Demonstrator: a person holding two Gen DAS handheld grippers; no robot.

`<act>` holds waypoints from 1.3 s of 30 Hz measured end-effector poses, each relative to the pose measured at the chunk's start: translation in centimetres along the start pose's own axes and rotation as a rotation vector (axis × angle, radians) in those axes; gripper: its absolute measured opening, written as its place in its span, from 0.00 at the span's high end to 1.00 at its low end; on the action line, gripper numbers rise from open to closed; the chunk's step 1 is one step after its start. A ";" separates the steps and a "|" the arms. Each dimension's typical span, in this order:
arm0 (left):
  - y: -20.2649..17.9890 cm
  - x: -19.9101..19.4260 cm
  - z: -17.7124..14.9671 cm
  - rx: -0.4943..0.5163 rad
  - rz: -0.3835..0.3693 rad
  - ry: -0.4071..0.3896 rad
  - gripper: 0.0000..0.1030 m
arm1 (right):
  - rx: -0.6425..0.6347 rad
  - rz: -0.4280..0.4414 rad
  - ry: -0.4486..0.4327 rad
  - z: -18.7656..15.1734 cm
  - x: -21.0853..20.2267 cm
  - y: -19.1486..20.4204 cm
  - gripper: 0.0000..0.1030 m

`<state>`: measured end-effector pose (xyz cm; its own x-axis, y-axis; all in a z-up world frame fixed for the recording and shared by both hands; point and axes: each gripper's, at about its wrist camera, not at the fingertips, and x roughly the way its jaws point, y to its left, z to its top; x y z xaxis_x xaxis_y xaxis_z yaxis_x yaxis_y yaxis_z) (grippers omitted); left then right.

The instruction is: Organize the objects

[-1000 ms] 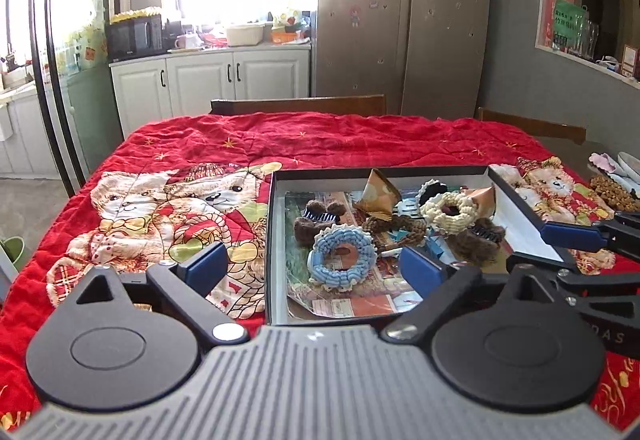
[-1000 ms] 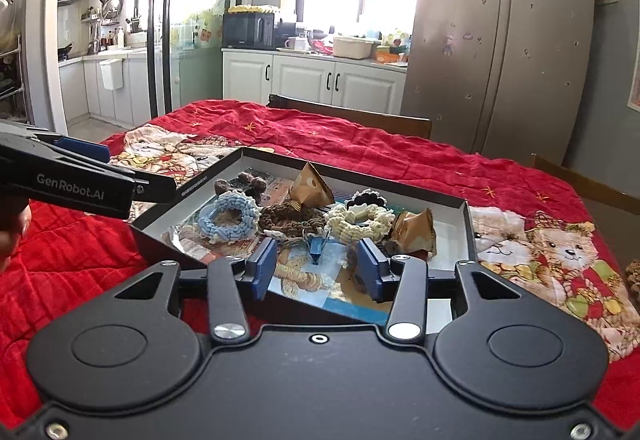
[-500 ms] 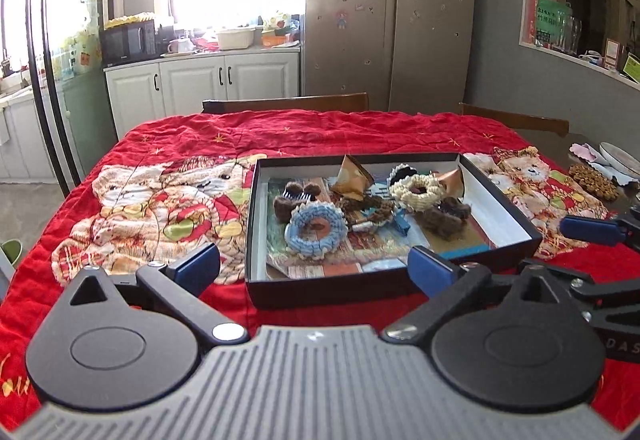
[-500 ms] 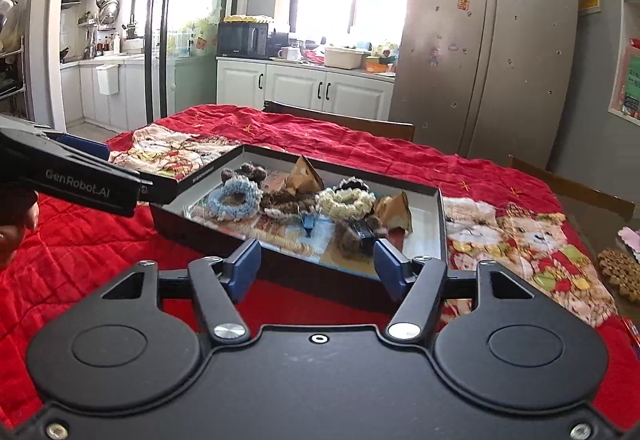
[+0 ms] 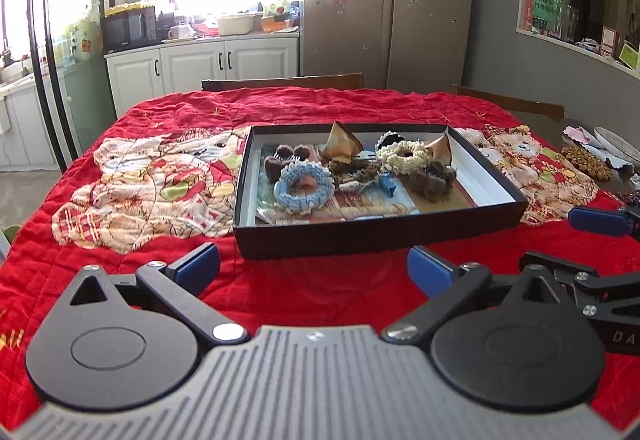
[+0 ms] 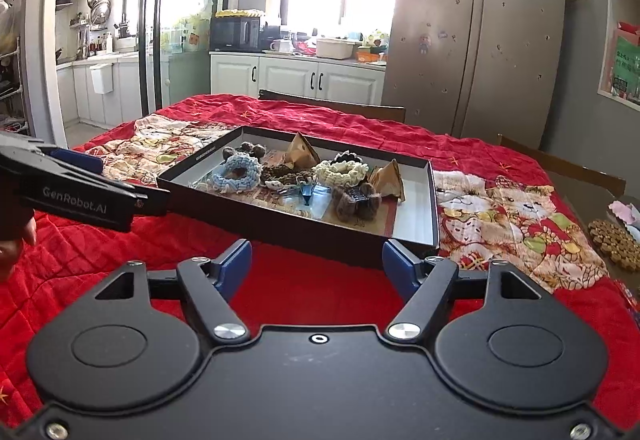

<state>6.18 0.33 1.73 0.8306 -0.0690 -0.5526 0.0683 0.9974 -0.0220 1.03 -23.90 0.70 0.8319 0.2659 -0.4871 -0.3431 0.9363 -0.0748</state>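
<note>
A: Claw status?

B: Left claw (image 5: 314, 266) spread wide, nothing between the pads. Right claw (image 6: 316, 268) also spread, nothing in it. Both hang over the red cloth (image 5: 304, 292) short of the box (image 5: 380, 238), not touching it.

A: Where's the box?

B: Mid tabletop, on the cloth, open top. Black walls, white inside.

A: Contents?

B: Blue scrunchie (image 5: 304, 187) near the left wall. Cream scrunchie (image 5: 403, 154) toward the back right. Brown furry clip (image 5: 434, 176) just in front of the cream one. Another brown clip (image 5: 286, 158) behind the blue scrunchie. Two tan folded paper pieces (image 5: 342, 142) at the back. Small blue clip (image 5: 387, 185) in the middle. All lying on printed paper on the box floor.

A: Anything outside the box?

B: A brown beaded mat (image 6: 614, 245) at the right edge of the tabletop, well apart from the box. In the right view the left claw comes in from the left, beside the box's near-left corner.
</note>
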 end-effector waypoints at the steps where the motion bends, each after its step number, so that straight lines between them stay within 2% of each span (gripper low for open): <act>1: -0.1 -0.1 -0.2 -0.003 0.005 0.002 0.00 | 0.001 0.001 0.002 -0.1 -0.1 0.1 0.29; 7: -0.6 -0.2 -1.2 0.003 0.025 0.015 0.00 | 0.026 -0.006 0.015 -1.1 -0.1 0.0 0.22; 16: -0.9 -0.1 -2.4 -0.053 0.038 0.022 0.00 | 0.090 -0.012 0.042 -2.4 0.2 -0.9 0.19; 25: -1.6 0.4 -3.0 -0.015 0.070 0.036 0.00 | 0.100 -0.019 0.057 -3.1 0.8 -0.5 0.17; 39: -1.9 0.8 -3.6 -0.027 0.098 0.027 0.00 | 0.136 -0.035 0.074 -3.8 1.5 -0.7 0.15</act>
<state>4.69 -1.54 -1.69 0.8171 0.0291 -0.5758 -0.0280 0.9995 0.0108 0.91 -25.06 -3.33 0.8058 0.2200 -0.5498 -0.2485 0.9683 0.0232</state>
